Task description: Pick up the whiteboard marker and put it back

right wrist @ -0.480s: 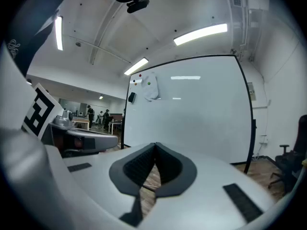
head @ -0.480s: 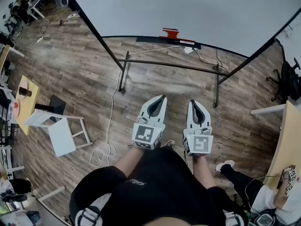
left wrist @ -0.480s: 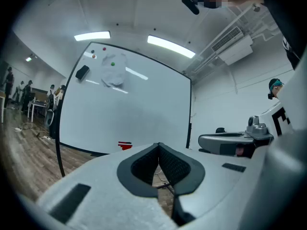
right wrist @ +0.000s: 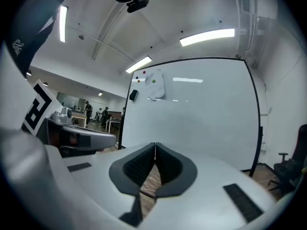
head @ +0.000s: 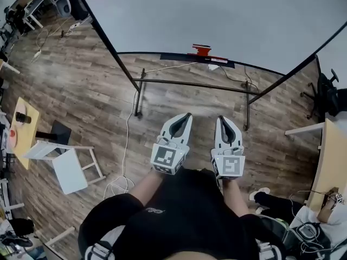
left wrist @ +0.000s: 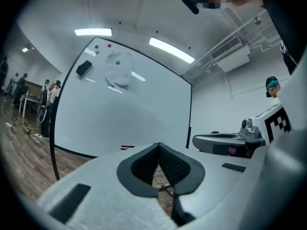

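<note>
The whiteboard [head: 217, 15] at twelve o'clock sits slightly nearer than a moment ago, so the approach seems under way. The left gripper [head: 187, 114] and right gripper [head: 222, 118] are both closed and empty. A red thing [head: 201, 49] on its ledge [head: 173, 56], probably the whiteboard marker, lies well ahead of them.

1. Wood-plank floor [head: 81, 96] stretches under the whiteboard [head: 217, 15].
2. The black stand frame [head: 190, 84] rests its feet on it.
3. A white cable [head: 127, 140] trails across the planks, near a white stool [head: 69, 164] standing at the left.

Right gripper [right wrist: 155, 147] jaws closed and empty, whiteboard [right wrist: 201, 119] ahead, left gripper [right wrist: 76, 139] alongside at left
</note>
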{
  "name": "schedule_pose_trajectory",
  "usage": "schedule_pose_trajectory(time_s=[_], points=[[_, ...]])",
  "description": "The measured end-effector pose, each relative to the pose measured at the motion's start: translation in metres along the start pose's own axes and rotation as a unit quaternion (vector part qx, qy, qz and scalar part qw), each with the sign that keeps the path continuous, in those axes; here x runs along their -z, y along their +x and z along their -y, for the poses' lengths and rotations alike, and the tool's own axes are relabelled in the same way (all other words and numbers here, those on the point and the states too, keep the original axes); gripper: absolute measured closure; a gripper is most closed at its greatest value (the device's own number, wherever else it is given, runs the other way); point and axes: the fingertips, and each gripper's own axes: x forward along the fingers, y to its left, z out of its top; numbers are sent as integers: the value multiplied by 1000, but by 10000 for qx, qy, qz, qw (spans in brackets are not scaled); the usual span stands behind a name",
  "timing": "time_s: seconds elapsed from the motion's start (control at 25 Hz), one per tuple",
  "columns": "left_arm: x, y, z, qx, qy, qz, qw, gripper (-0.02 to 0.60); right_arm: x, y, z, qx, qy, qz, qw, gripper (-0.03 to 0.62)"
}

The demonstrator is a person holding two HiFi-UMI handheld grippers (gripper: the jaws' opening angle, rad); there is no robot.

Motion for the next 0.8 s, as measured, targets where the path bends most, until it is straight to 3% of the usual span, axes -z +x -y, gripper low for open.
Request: schedule_pose_trajectory(time_s=[0.36, 0.6, 0.8], points=[[11, 6, -61, -188, -279, -70, 9994, 575, 11, 59, -32, -287, -267, -295, 9988, 591], [15, 44, -82, -317, -347, -177, 9987, 575, 16, 103, -3, -356, -392, -431, 9977, 591], [16, 104, -91, -455, -309, -293, 9981, 575, 30, 153, 46, -528, -454, -641, 9955, 591]])
